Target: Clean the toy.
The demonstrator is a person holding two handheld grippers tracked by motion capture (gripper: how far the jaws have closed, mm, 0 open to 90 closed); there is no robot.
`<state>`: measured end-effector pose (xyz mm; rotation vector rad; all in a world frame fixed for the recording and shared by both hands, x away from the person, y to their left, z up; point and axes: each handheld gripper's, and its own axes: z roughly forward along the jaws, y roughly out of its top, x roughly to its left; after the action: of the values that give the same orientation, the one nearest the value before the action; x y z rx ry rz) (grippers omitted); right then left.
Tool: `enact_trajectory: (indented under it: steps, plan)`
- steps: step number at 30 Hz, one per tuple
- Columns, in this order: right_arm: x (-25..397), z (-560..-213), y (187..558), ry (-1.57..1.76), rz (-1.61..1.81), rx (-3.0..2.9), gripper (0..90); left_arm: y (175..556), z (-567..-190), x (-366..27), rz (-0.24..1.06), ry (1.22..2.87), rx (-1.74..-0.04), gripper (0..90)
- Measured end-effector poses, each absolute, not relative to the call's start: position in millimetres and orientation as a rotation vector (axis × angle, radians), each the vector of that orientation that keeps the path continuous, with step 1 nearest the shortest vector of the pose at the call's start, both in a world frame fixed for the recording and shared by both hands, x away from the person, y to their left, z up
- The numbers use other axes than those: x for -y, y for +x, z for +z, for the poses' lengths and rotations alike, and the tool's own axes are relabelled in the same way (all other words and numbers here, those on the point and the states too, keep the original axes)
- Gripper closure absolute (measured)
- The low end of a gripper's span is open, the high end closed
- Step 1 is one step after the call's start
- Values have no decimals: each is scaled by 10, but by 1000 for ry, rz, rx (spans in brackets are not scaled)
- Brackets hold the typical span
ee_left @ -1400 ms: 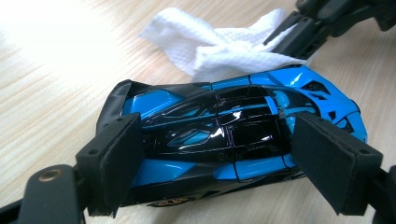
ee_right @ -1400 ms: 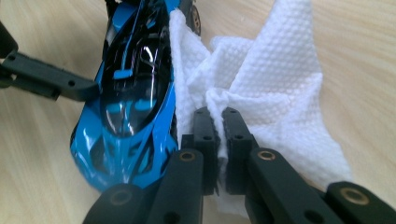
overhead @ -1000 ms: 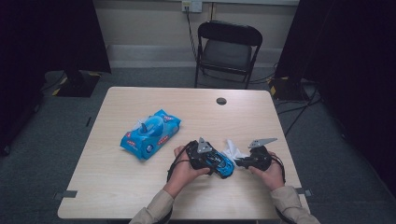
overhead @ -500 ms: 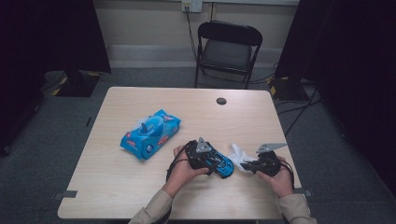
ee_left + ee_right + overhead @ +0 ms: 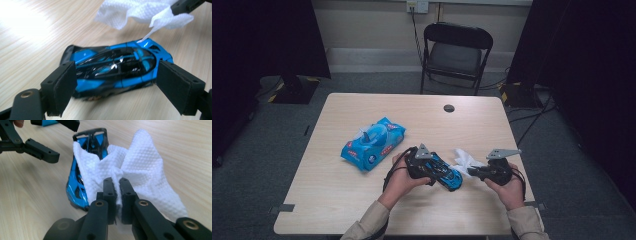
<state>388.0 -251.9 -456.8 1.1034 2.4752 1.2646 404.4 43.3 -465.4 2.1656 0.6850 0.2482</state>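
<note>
— High view first, left to right: how many things lie on the pale wooden table (image 5: 337, 200)?

— Three. One blue plastic pack of wet wipes (image 5: 373, 143) at the left, one glossy blue and black toy car (image 5: 443, 171) near the front edge, one white textured wipe (image 5: 465, 160) just to its right. A small dark round grommet (image 5: 449, 108) sits near the far edge; one black folding chair (image 5: 455, 53) stands beyond.

— And the grippers?

— Two. The left gripper (image 5: 117, 82) has its jaws spread wide, one at each end of the car, which rests on the table between them. The right gripper (image 5: 117, 192) pinches the wipe tight.

— Anything in the way?

— The wipe drapes over the car's side and touches it.
</note>
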Motion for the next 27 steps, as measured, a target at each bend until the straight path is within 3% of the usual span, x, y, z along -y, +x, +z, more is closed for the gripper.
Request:
enact_trajectory:
  steps: [15,27]
  plan:
    - [1892,-4253,3891,941,1393,-2449,856,3891,-4593,-1041,244,2156,-763,191]
    - [1211,-4418,3874,804,1422,-2574,845,3738,-4571,-1458,288,2125,-833,207]
